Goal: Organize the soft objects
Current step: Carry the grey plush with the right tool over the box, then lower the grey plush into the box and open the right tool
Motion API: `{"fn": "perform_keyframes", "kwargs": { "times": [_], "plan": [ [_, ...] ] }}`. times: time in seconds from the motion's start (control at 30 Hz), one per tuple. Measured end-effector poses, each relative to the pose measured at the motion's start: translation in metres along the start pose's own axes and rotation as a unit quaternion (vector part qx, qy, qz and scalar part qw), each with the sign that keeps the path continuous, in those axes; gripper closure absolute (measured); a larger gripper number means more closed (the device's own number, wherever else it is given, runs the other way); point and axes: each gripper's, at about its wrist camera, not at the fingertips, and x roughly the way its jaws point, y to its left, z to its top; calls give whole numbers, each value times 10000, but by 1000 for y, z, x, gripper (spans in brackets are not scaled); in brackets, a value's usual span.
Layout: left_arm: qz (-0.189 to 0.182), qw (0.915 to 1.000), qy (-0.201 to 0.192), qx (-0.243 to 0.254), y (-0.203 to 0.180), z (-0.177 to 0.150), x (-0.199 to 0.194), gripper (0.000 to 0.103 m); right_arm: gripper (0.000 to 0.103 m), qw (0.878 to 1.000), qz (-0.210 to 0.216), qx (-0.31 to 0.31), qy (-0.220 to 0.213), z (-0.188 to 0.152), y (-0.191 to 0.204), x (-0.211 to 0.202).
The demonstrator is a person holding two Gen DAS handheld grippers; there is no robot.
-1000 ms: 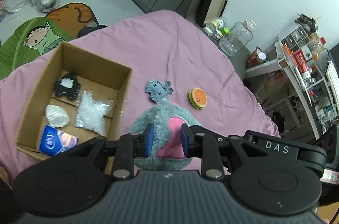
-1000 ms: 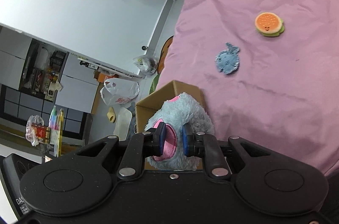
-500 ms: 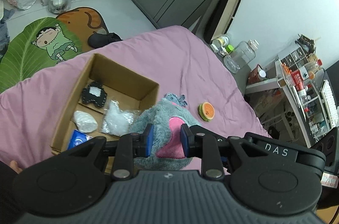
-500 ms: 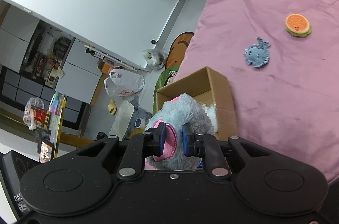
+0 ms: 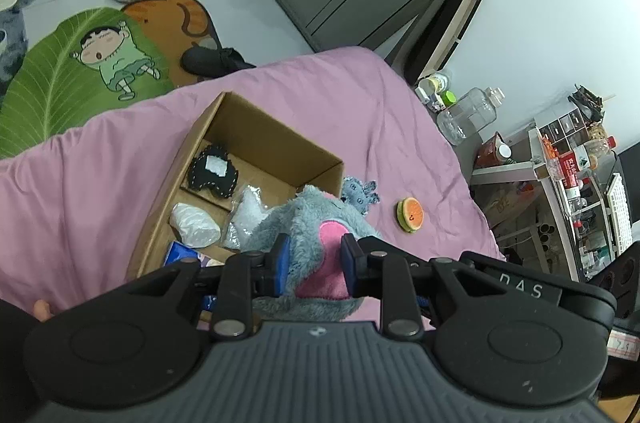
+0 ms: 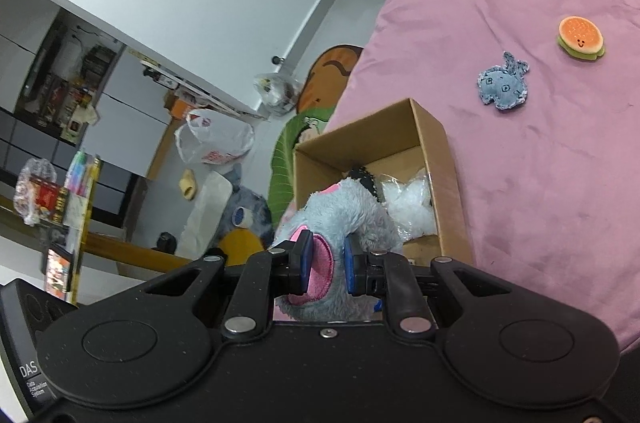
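Two tools on one plush, so that's where the trouble would start. The left tool (image 5: 313,259) has its blue pads pinched on the grey-and-pink plush toy (image 5: 308,223) low in the centre of its frame, and the right tool (image 6: 325,265) is clamped nearly shut on a pink patch of the same toy. The toy hangs right at the near edge of the cardboard box (image 5: 276,131), partly over the opening, with the pink bed (image 5: 360,95) underneath.

What could go wrong, as I see it:

- Both grips are on fluffy fabric, not anything firm. If one tool lets go first, the toy will probably swing off the other and flop onto the box wall or back onto the bed.
- The box already holds a black felt piece (image 5: 214,173), a white wad (image 5: 194,225), a clear crinkly bag (image 5: 246,213) and a blue packet (image 5: 182,254). The plush looks bulky next to the free space, so it may sit on top and bulge out, or get wedged on the rim.
- Light cardboard on a soft bed: pushing the toy down could tip or slide the box.

Remaining on the bed, mid right of the left view: a small blue felt animal (image 5: 360,193) just beside the box and a burger squishy (image 5: 410,214) further right. A careless swing could knock either around.
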Motion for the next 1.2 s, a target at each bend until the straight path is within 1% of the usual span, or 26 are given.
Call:
{"fn": "perform_keyframes", "kwargs": {
  "times": [0.1, 0.27, 0.47, 0.53, 0.77, 0.83, 0.9, 1.07, 1.17, 1.2],
  "plan": [
    [-24, 10000, 88, -36, 7, 1, 6, 77, 86, 9999, -144, -8, 42, -1, 2, 6],
    [-98, 9991, 341, -215, 20, 2, 20, 77, 84, 9990, -419, 28, 175, -2, 0, 18],
    [-108, 9977, 598, -297, 31, 1, 36, 77, 83, 9969, -710, 69, 330, 0, -2, 31],
    [-86, 9971, 699, -305, 34, 0, 42, 77, 77, 9963, -755, 68, 394, 1, -3, 35],
    [-11, 9930, 1079, -472, 51, -5, 66, 77, 69, 9945, -856, 100, 598, 0, -4, 47],
    [17, 9925, 1126, -473, 53, -6, 69, 77, 56, 9939, -913, 102, 610, 1, -5, 47],
    [68, 9919, 1181, -462, 54, -6, 73, 77, 53, 9935, -989, 46, 568, 2, -3, 46],
    [156, 9911, 1230, -495, 56, -4, 75, 76, 52, 9940, -984, -10, 484, 6, -2, 39],
    [213, 9924, 1147, -384, 51, -1, 70, 76, 52, 9944, -963, 3, 442, 7, -3, 37],
    [209, 9927, 1135, -346, 49, 0, 68, 75, 52, 9945, -951, 14, 429, 7, -4, 36]
  ]
}}
